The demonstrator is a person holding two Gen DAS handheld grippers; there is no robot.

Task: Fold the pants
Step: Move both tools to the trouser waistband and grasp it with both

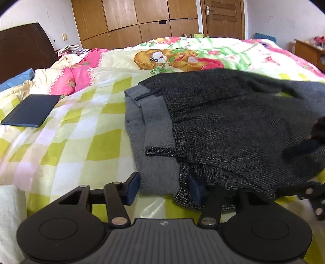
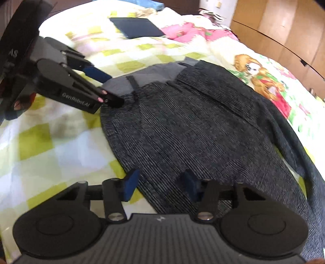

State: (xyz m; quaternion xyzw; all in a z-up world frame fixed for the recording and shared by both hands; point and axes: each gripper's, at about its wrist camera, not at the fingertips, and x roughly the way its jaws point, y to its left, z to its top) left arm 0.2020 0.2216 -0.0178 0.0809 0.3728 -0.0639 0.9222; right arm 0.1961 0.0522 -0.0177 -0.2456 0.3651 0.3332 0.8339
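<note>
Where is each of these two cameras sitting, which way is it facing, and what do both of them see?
Left wrist: low over the bed, facing the pants' grey waistband and the wardrobe; its left gripper shows, fingers apart around the waistband corner.
Right wrist: above the pants' near edge, facing the headboard end; its right gripper shows, open.
Shared: the pants, the checked quilt, the dark tablet; the right view also catches the left gripper.

The pants (image 1: 233,121) lie spread on the bed (image 1: 71,142), waistband end toward the left gripper (image 1: 162,189), whose jaws stand apart around that corner. The right gripper (image 2: 160,187) straddles the pants' near edge. A flat case (image 1: 30,110) lies on the bed, left of the pants. A wardrobe (image 1: 132,18) stands behind the bed.
</note>
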